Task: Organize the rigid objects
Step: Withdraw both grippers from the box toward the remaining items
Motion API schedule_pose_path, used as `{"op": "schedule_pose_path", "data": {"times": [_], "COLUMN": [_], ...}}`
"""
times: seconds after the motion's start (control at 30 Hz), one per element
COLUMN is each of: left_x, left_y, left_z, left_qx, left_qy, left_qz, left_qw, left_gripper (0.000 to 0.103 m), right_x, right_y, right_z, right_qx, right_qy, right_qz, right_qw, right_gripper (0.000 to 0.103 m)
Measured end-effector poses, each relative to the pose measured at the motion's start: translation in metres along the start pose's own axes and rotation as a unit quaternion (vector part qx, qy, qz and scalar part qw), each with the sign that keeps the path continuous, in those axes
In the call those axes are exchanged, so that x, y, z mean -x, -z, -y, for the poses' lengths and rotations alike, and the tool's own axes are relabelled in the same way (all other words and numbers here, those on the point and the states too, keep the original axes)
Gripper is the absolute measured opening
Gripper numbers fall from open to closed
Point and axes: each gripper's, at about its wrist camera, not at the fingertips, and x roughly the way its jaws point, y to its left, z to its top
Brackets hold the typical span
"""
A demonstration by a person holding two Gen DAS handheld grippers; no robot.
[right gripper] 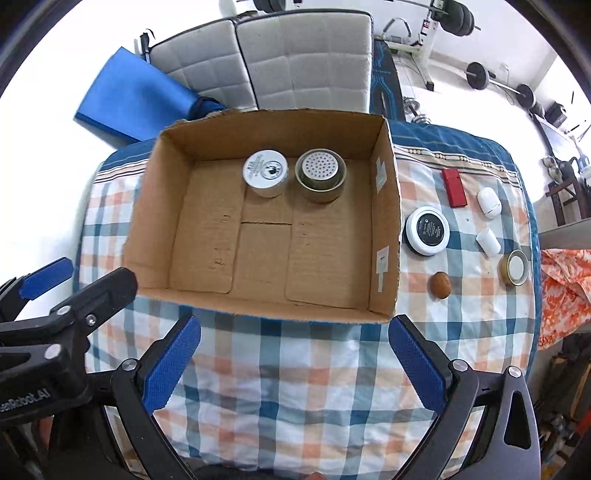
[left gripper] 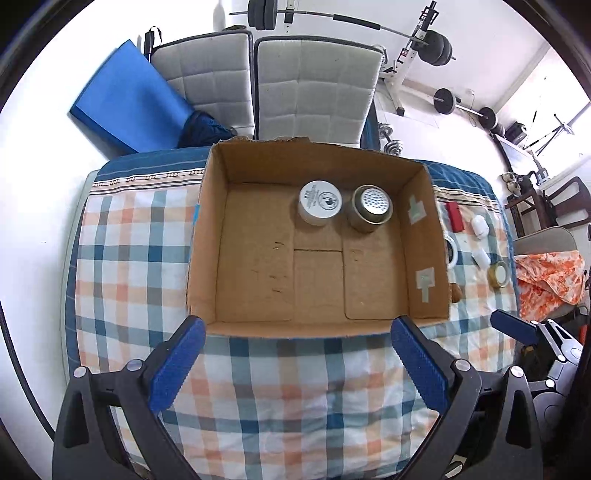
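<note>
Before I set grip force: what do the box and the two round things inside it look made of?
Box: matte brown corrugated cardboard, torn edges. White tin: probably glossy plastic or painted metal, printed lid. Perforated cup: likely brushed metal, shiny and hole-punched.

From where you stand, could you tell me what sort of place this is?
Probably a spare room at home, used as a gym: a barbell rack by the wall, a blue mat, and a bed with a checked cover.
</note>
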Motion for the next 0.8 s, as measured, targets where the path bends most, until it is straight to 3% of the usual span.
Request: {"op": "schedule_pose_path", "data": {"times": [0.17, 0.3, 0.53, 0.67, 0.8], "left_x": [0.017, 0.023, -0.012, -0.054, -0.102], "left_y": [0.002, -0.001, -0.029, -0.054, -0.076], "left_z": [0.019, 0.056, 0.168, 0.238, 0.276], "left_qx": [-0.003, -0.024, -0.087, -0.123, -0.126], "left_qy": [0.014, 0.032, 0.085, 0.067, 0.042], "left_qz": [0.018, 0.029, 0.008, -0.009, -0.027], "left_qw": [0.9997, 0.9988, 0.9926, 0.9901, 0.9908], "left_gripper": [0.103, 0.103, 0.103, 0.103, 0.103], "right_x": [0.021, 0.037, 0.058, 0.044, 0.014], "right_y": [0.010, 0.015, 0.020, 0.015, 0.006], "right_z": [0.013, 0.052, 0.183, 0.262, 0.326], "right_qx": [-0.003, -0.031, -0.126, -0.173, -0.209], "right_qy": [-0.018, -0.017, 0.044, 0.084, 0.086], "right_qz": [0.009, 0.016, 0.032, 0.022, 0.000], "right_qw": [1.000, 0.999, 0.991, 0.981, 0.974], "right_gripper": [0.103, 0.103, 0.103, 0.103, 0.103]}}
